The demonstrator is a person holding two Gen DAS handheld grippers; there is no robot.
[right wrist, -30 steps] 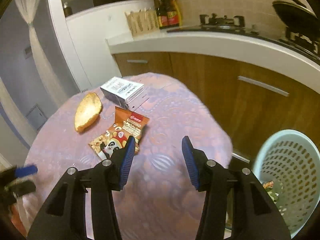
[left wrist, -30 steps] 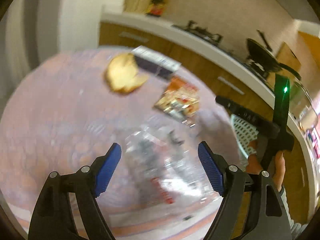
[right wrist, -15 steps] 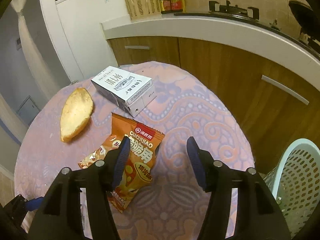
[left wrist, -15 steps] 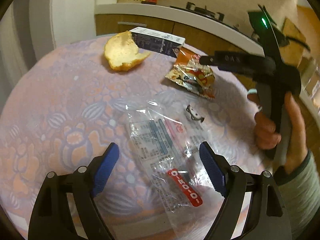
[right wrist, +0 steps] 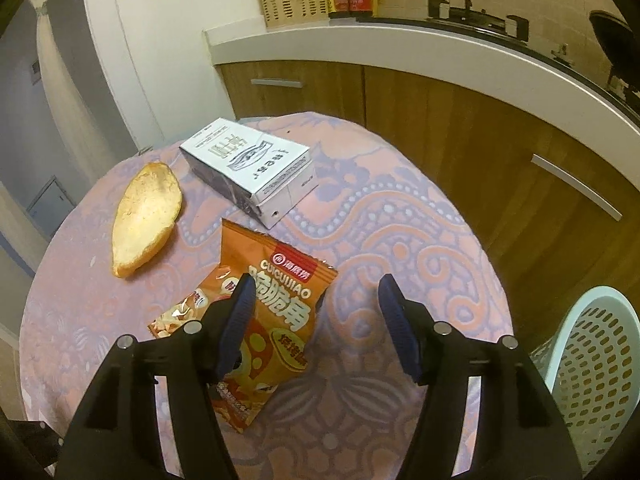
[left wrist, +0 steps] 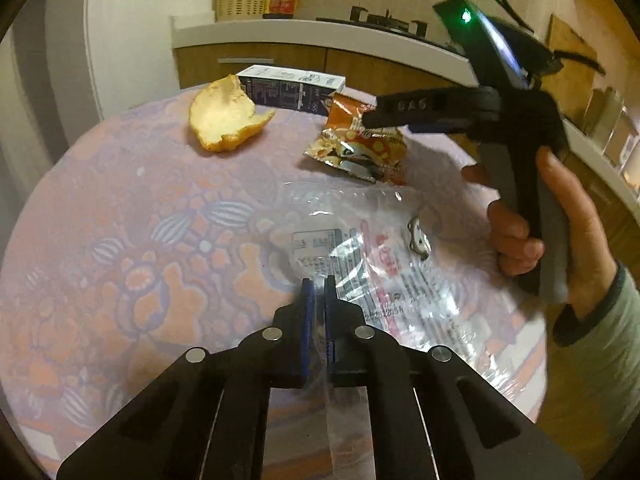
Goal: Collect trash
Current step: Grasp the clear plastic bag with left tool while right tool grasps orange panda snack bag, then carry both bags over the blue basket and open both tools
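Note:
My left gripper (left wrist: 316,286) is shut on the near edge of a clear plastic wrapper (left wrist: 396,264) with red print, lying on the round patterned table (left wrist: 120,240). An orange snack bag (right wrist: 276,300) lies just under my right gripper (right wrist: 316,292), which is open above it; its left finger covers part of the bag. The bag also shows in the left wrist view (left wrist: 360,148), with the right gripper (left wrist: 372,118) hovering over it. A piece of fruit peel (right wrist: 146,216) and a white carton (right wrist: 252,168) lie farther back.
A pale green perforated trash basket (right wrist: 592,364) stands on the floor to the right of the table. Wooden kitchen cabinets (right wrist: 460,120) and a white counter run behind. A small metal clip (left wrist: 418,238) lies on the wrapper.
My left gripper has closed on the clear wrapper; it was open half a second ago. My right gripper has moved closer over the orange snack bag, still open.

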